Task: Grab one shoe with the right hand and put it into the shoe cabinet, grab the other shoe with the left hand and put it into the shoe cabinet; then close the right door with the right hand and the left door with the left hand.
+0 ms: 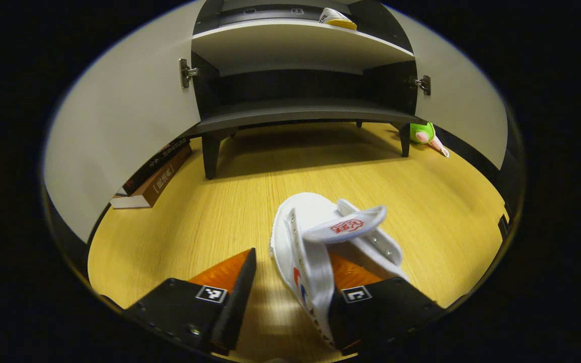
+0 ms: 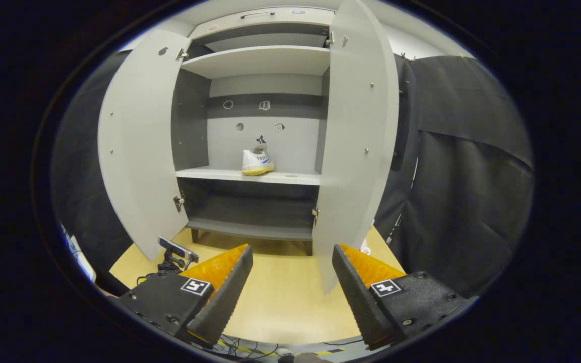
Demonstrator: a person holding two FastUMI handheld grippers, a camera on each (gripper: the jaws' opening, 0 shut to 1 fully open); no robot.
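Observation:
A white shoe [image 1: 315,242] with a loose tongue lies on the wooden floor [image 1: 230,201] in front of the grey shoe cabinet [image 1: 295,113]. My left gripper [image 1: 293,262] is open and low over it. Its right finger sits inside the shoe's opening, its left finger stands apart on the outside, and the shoe's side wall runs between them. The other white shoe [image 2: 256,162], yellow-soled, stands on the cabinet's middle shelf [image 2: 290,176]; its toe [image 1: 337,18] shows in the left gripper view. Both doors, left [image 2: 139,146] and right [image 2: 358,141], stand wide open. My right gripper [image 2: 293,252] is open and empty, back from the cabinet.
Two books [image 1: 154,176] lie by the left door's foot. A green toy [image 1: 424,133] sits beside the cabinet's right leg. A small camera on a stand [image 2: 174,252] and cables are on the floor at the lower left. Black cloth [image 2: 472,176] hangs on the right.

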